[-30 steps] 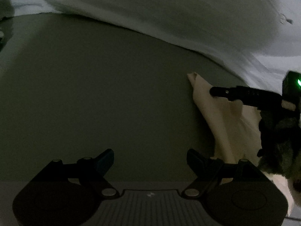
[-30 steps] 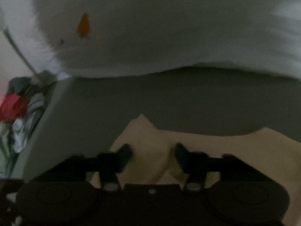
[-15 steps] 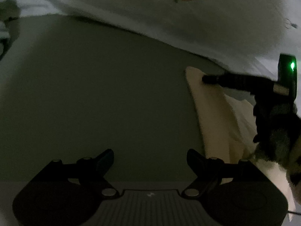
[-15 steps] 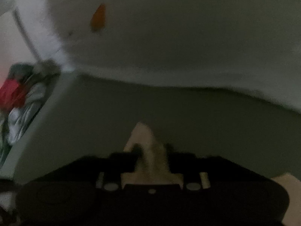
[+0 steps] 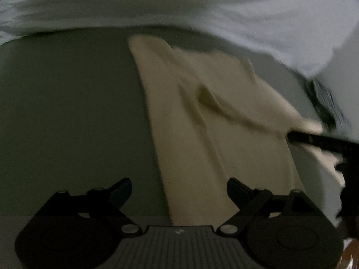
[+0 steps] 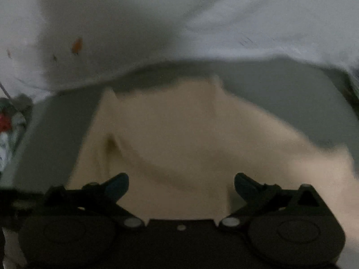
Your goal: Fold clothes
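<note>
left tongs wide, empty | right tongs wide | cream garment rumpled (blurred) on grey surface

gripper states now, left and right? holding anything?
Left gripper: open, holding nothing, over the cream garment.
Right gripper: open, nothing held, cream garment below.

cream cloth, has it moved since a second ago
Yes. The cream cloth now spreads leftward and farther up the grey surface, toward the white sheet.
</note>
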`<state>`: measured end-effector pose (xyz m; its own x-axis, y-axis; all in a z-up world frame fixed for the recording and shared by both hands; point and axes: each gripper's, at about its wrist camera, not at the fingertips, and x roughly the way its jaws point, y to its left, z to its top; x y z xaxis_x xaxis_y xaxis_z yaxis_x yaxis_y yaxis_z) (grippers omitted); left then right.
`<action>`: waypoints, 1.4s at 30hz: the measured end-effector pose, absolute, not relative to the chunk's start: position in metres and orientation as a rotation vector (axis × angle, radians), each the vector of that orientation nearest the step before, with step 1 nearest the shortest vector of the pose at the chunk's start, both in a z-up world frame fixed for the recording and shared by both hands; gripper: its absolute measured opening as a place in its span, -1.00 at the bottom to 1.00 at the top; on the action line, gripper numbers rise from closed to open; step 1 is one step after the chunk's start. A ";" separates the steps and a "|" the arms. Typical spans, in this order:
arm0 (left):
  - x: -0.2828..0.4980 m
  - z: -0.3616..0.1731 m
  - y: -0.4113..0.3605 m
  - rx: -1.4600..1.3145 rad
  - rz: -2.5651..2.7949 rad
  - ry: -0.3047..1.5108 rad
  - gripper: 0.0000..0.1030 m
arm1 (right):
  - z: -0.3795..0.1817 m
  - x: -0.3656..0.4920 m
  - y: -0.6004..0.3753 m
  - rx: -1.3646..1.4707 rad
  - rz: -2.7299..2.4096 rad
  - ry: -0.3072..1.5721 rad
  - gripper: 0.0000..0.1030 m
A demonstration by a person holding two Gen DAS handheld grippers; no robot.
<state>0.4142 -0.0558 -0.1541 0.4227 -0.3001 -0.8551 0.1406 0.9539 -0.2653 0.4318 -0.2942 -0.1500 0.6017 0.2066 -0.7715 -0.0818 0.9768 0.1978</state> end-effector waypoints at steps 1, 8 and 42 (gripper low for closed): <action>0.405 -0.156 -0.059 -0.166 -0.293 1.120 0.78 | -0.154 0.409 -0.297 0.167 0.144 0.929 0.98; 0.353 -0.169 -0.062 -0.088 -0.321 1.222 0.78 | -0.183 0.293 -0.311 0.175 -0.022 1.051 0.98; 0.433 -0.143 -0.052 -0.046 -0.057 1.164 1.00 | -0.161 0.385 -0.463 0.446 -0.194 0.791 0.23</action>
